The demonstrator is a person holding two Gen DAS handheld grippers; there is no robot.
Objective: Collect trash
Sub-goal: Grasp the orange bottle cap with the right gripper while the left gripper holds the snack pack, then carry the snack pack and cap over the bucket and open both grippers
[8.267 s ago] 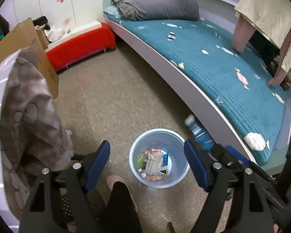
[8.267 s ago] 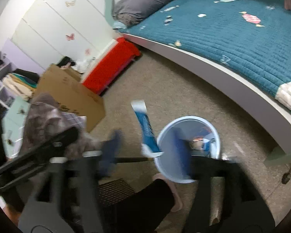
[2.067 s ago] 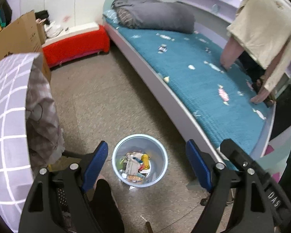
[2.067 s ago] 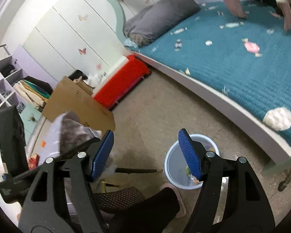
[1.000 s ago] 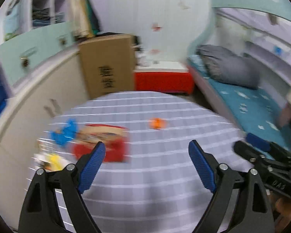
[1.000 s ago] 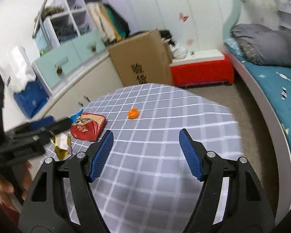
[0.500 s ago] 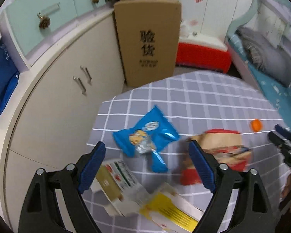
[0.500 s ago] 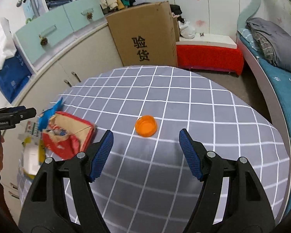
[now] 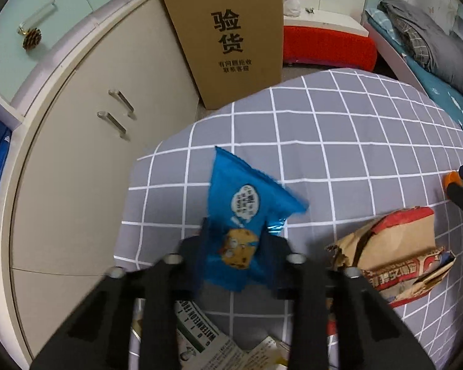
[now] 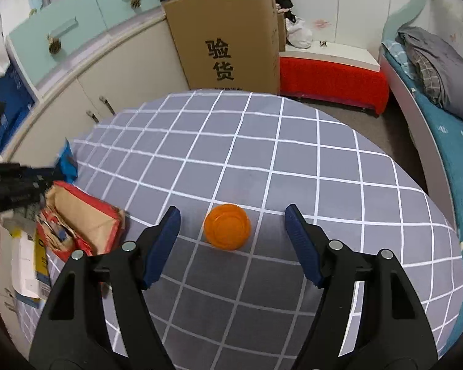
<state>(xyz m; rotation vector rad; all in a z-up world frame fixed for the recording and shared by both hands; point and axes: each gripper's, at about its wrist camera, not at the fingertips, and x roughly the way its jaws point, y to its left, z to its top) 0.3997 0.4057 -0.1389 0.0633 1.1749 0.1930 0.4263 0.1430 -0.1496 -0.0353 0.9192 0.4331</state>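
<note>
One blue snack packet point(image 9: 240, 228) between left gripper point(image 9: 236, 246) jaws.

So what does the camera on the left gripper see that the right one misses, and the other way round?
Only the left wrist view shows the left gripper, its jaws just closed on the blue snack wrapper, and the watermelon-printed carton beneath it.

Only the right wrist view shows the right gripper open, with the orange cap between its fingers but untouched, and the whole cap.

Both show the checked tablecloth, the torn red-and-brown paper bag, the cardboard box and the red bench.
</note>
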